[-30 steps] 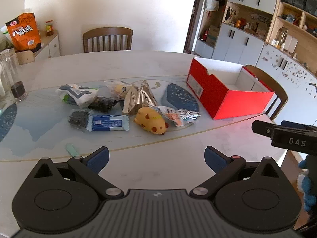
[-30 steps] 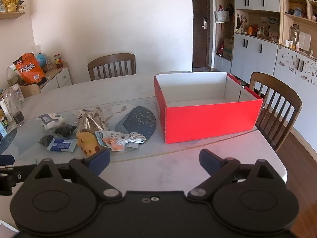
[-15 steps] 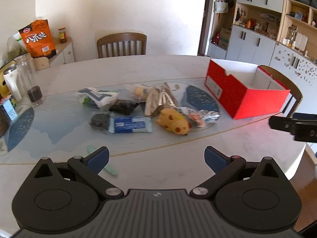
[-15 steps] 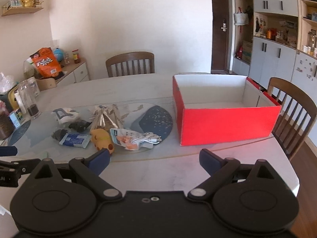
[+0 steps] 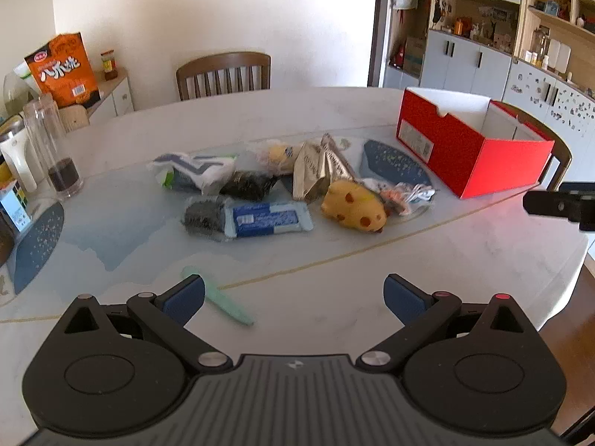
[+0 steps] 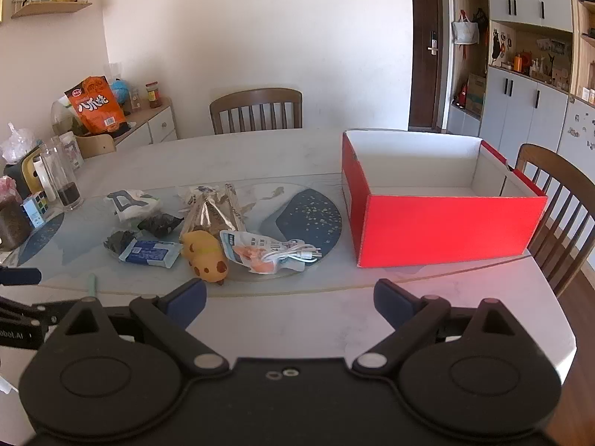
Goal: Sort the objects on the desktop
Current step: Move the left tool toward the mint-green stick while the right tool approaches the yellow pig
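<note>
A cluster of small items lies mid-table: a yellow spotted toy [image 5: 353,211] [image 6: 204,256], a blue packet [image 5: 266,219] [image 6: 150,252], a silver foil bag [image 5: 319,169] [image 6: 212,212], a bagged white cable [image 5: 407,195] [image 6: 275,254], dark packets [image 5: 247,185] and a white-and-blue pouch [image 5: 195,169]. An open red box [image 5: 468,152] [image 6: 442,219] stands to their right, with nothing in it. A mint-green stick [image 5: 215,299] lies close to my left gripper [image 5: 293,295]. Both the left gripper and my right gripper [image 6: 290,299] are open and hold nothing, hovering over the table's near edge.
A glass jar [image 5: 54,148], a white bottle and a cube box stand at the table's left. An orange snack bag [image 5: 61,68] sits on a side cabinet. Wooden chairs stand behind [image 5: 223,74] and to the right [image 6: 557,208]. The right gripper's tip shows at the left wrist view's right edge [image 5: 557,204].
Both grippers have drawn back and up from the table, so the items look smaller and farther off. The objects themselves have not moved.
</note>
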